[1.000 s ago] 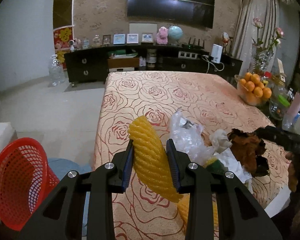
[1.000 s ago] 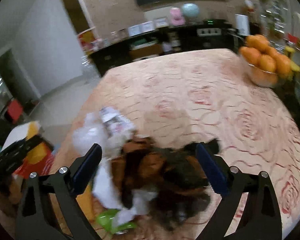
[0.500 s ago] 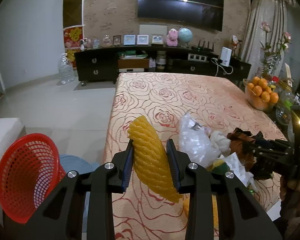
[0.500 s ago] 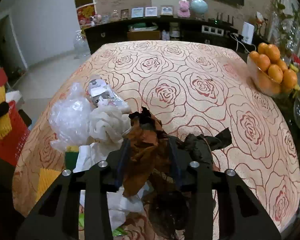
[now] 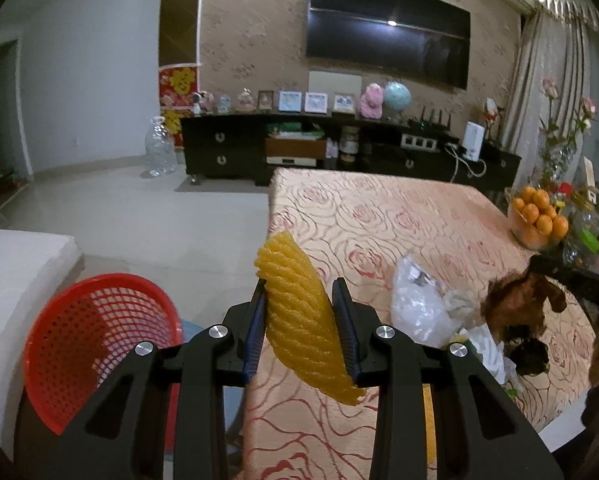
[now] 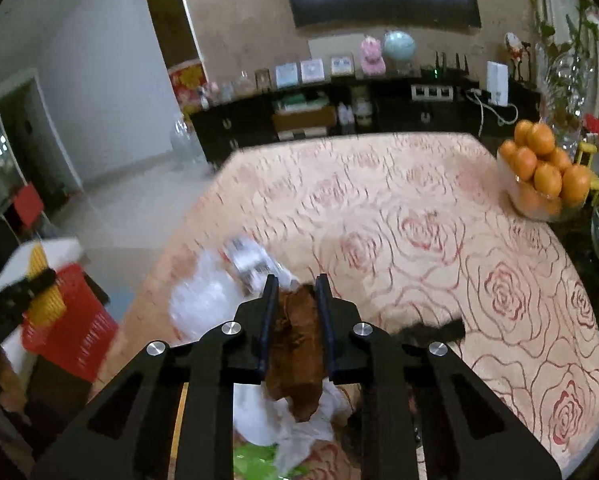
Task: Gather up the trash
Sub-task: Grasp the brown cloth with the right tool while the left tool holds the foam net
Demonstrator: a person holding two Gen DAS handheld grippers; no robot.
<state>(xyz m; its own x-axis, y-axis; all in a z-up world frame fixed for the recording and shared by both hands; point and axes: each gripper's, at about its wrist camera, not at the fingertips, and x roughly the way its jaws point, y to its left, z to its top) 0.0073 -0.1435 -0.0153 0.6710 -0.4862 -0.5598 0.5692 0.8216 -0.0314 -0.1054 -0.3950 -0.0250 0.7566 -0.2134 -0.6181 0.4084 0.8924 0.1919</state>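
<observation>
Rose-patterned tablecloth [image 5: 379, 216], ribbed yellow foam net [image 5: 303, 320], crumpled brown peel [image 6: 297, 344]

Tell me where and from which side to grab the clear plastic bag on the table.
Pinch the crumpled upper bulge of the clear plastic bag, coming from above and the near table edge. It is soft and puffed up, so a raised fold fits between the jaws. The tissue wad touches its right side, so keep left. Both hand-held grippers are full: left holds yellow foam netting, right brown trash.

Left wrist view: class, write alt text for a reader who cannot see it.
The left gripper grips a yellow foam net between its fingers, beside a red mesh basket. Right of it, a rose-patterned table holds a clear plastic bag.
</observation>
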